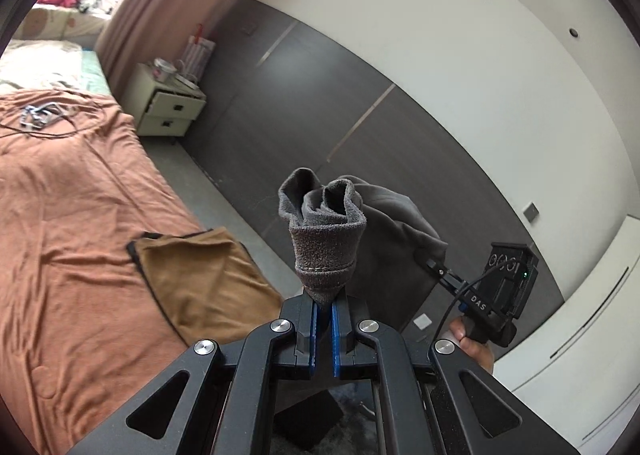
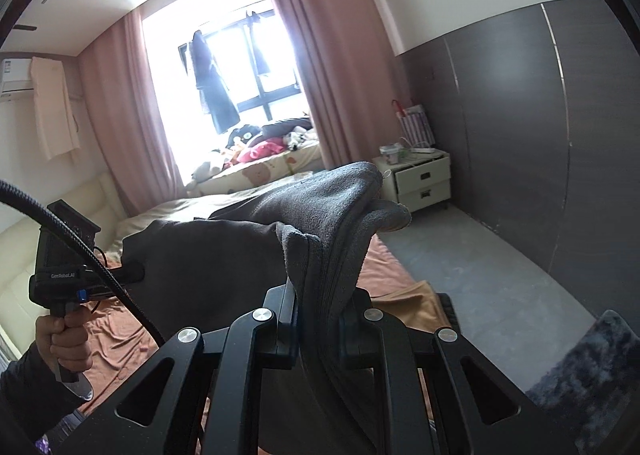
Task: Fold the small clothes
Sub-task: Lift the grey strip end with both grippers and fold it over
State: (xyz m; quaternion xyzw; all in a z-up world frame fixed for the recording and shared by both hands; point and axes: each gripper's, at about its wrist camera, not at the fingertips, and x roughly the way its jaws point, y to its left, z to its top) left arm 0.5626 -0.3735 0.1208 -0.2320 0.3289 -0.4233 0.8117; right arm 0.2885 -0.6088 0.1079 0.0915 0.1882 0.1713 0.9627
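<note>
Holding the grey cloth [image 1: 328, 231] up w/ both claws: left claw [image 1: 325, 295] pinched on one bunched corner, right claw [image 2: 320, 295] clamped on another edge. You've got it in mid-air above the bed [image 1: 60, 195], prob. to stretch it flat before folding.

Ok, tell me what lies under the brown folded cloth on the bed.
The brown folded cloth rests on the orange bedsheet near the bed's edge. Whatever else may lie beneath it is covered and cannot be seen.
</note>
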